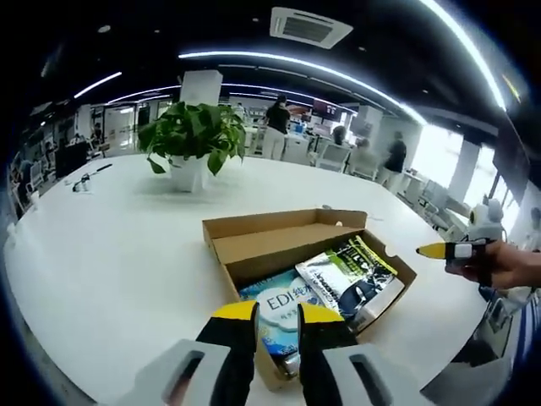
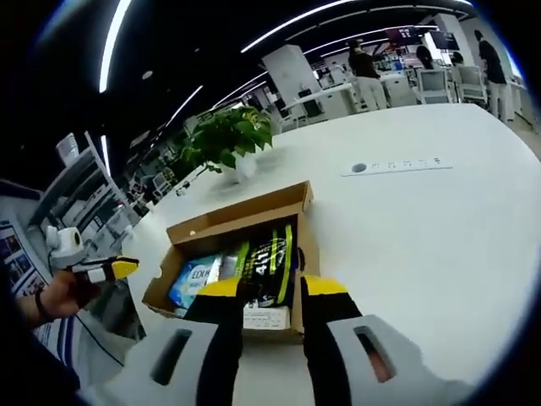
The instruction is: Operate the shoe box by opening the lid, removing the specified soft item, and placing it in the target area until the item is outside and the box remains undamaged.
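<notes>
An open brown cardboard shoe box lies on the white table, its lid folded back on the far side. Inside are a blue and white soft pack marked EDI and a green and black pack. My left gripper hovers open over the box's near corner, nothing between its yellow tips. At the right edge of the left gripper view, a hand holds my right gripper beside the box. In the right gripper view the box lies just past my open, empty right gripper, and the green and black pack is nearest. The left gripper is at the left.
A potted green plant in a white pot stands on the table beyond the box. A pair of glasses lies far left. A socket strip is set in the tabletop. People stand at desks in the background. The table edge runs close to the box.
</notes>
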The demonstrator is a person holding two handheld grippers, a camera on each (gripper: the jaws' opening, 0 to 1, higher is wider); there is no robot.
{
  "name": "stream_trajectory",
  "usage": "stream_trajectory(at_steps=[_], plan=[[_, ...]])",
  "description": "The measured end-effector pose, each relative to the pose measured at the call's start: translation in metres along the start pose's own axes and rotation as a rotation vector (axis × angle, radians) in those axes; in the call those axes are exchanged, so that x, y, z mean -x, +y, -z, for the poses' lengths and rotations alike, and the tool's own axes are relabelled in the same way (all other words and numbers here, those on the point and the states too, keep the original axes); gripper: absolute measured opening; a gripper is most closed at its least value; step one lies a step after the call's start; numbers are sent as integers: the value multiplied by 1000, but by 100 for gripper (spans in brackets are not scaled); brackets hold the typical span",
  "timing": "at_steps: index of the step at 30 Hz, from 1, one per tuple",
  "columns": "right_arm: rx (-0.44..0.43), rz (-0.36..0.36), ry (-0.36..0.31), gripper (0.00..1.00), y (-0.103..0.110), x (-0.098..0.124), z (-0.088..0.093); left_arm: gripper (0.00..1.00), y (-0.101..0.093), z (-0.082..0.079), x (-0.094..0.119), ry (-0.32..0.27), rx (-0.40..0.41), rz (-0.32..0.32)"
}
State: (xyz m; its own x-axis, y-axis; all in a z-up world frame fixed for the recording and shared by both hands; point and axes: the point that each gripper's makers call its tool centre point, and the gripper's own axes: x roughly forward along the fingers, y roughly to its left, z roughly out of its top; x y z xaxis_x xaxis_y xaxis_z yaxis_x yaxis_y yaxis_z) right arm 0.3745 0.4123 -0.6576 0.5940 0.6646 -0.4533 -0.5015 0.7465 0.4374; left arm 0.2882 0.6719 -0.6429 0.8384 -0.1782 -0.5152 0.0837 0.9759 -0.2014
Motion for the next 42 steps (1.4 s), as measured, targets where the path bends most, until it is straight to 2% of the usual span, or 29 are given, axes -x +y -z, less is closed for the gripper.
stream_trajectory(at_steps=[11,19,21,23,28,30,32,33,35,42], plan=[[9,-12,22,23,14,-13,4,18,-10,8,4,13,2,32],[59,15,82,23,23,-30,16,18,-11,13,0,21,18,50],[77,37,114,23,23,-33,20,18,-10,13,0,20,22,53],[141,76,147,24,19,-38,24,18,-10,14,-1,21,24,56],[201,101,173,30,24,-47,28,18,-9,24,-6,52,60,89],[235,119,210,31,23,-49,32,18,-10,25,-4,55,61,90],[287,179,279,30,15,-47,41,18,-11,24,-3,55,61,89],[313,199,290,29,11,-48,41,18,-10,24,-3,55,61,88],[368,214,282,29,12,-51,39,18,-8,23,-4,54,67,84],[444,234,326,36,17,-59,46,18,-3,19,-4,43,76,72]])
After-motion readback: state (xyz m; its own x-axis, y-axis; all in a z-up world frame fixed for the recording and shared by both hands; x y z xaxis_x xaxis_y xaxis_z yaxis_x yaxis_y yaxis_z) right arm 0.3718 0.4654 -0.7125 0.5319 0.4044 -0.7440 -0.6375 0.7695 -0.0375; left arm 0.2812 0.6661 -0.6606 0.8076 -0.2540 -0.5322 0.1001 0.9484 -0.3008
